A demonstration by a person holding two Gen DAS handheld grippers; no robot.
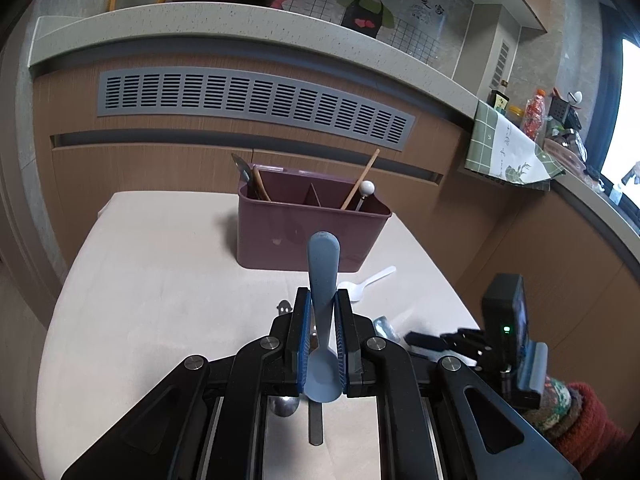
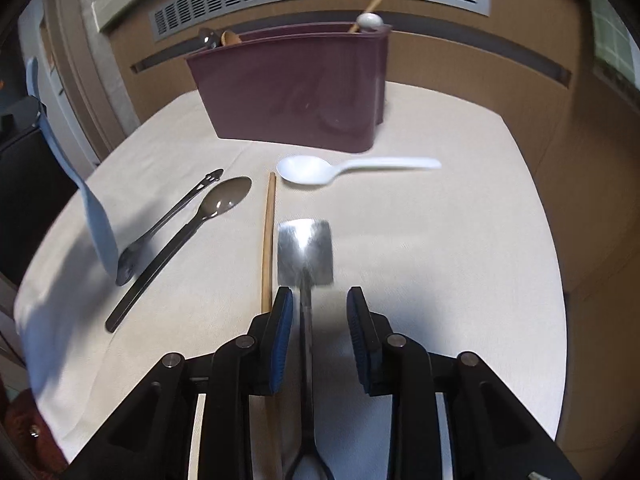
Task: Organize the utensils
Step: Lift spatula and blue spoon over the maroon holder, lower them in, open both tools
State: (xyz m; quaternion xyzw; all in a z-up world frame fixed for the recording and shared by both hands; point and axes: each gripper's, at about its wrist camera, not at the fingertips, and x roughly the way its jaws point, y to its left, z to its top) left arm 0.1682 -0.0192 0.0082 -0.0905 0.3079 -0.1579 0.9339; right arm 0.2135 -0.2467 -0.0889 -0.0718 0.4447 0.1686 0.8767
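My right gripper (image 2: 319, 312), spread wide, straddles the metal spatula (image 2: 305, 252) lying lengthwise on the tabletop (image 2: 440, 240), blade toward the holder (image 2: 288, 84) (left gripper (image 1: 323, 312) pinches a blue spoon (image 1: 323, 264)).

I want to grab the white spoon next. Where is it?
In the right wrist view the white spoon lies on the table just in front of the purple caddy, beyond the metal spatula, handle pointing right.

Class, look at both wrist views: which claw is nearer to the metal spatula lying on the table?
Right. The right claw is open, straddling the metal spatula's handle. The left claw is off to the side, shut on a blue spoon.
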